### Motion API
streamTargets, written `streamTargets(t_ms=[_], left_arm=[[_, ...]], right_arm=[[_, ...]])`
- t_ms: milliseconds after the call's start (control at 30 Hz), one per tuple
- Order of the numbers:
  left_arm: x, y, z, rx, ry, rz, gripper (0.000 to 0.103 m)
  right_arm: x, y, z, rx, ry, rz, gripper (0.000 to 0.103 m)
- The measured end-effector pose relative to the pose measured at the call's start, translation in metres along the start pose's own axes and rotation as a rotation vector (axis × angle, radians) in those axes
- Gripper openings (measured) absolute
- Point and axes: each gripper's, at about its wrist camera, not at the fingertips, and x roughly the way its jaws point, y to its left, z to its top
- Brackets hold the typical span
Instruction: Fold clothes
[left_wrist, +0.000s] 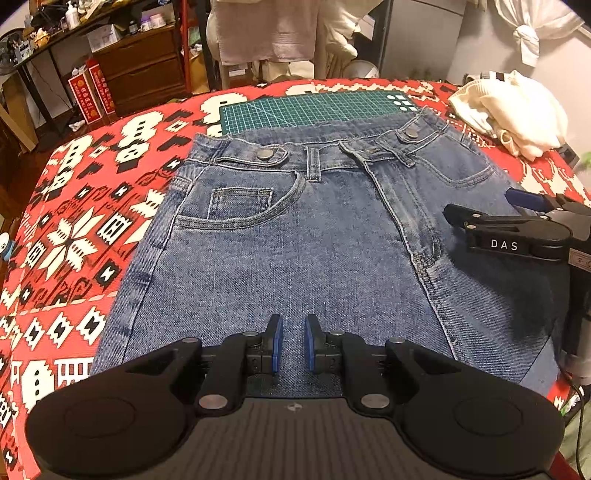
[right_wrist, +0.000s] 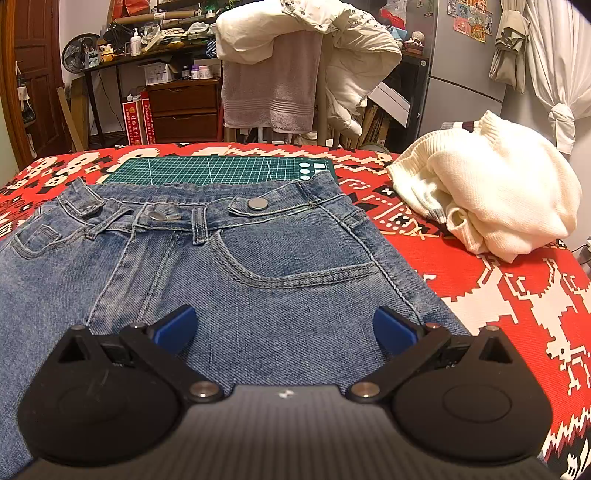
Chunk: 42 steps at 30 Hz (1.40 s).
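Left wrist view shows the red patterned cloth (left_wrist: 74, 229) at the far left, then the jeans (left_wrist: 295, 236) spread flat across the middle, waistband at the far end lying over the near edge of a green cutting mat (left_wrist: 310, 107). The left gripper (left_wrist: 293, 341) sits above the near part of the jeans, its blue pads drawn close with only a narrow gap and no denim caught between them, so it looks nearly clenched but grasps nothing. To the right, the right gripper (left_wrist: 524, 206) hangs over the right side of the jeans, beside the fly seam. A cream sweater (left_wrist: 513, 110) lies bunched at the far right, apart from the jeans.

Right wrist view shows its jaws spread wide, released, with the denim (right_wrist: 280, 295) beneath and between the pads, right pocket just ahead.
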Motion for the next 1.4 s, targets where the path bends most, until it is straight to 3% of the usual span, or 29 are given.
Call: streamTargets(t_ms=[633, 1100, 1400], left_arm=[[-0.003, 0.010, 0.008, -0.111, -0.062, -0.029, 0.012], [0.020, -0.008, 0.026, -0.114, -0.067, -0.062, 0.012], [0.022, -0.014, 0.011, -0.095, -0.044, -0.049, 0.013]], right_arm=[[0.000, 0.000, 0.000, 0.000, 0.001, 0.000, 0.103], [0.000, 0.000, 0.001, 0.001, 0.002, -0.003, 0.103], [-0.012, -0.006, -0.003, -0.011, 0.051, 0.024, 0.103]])
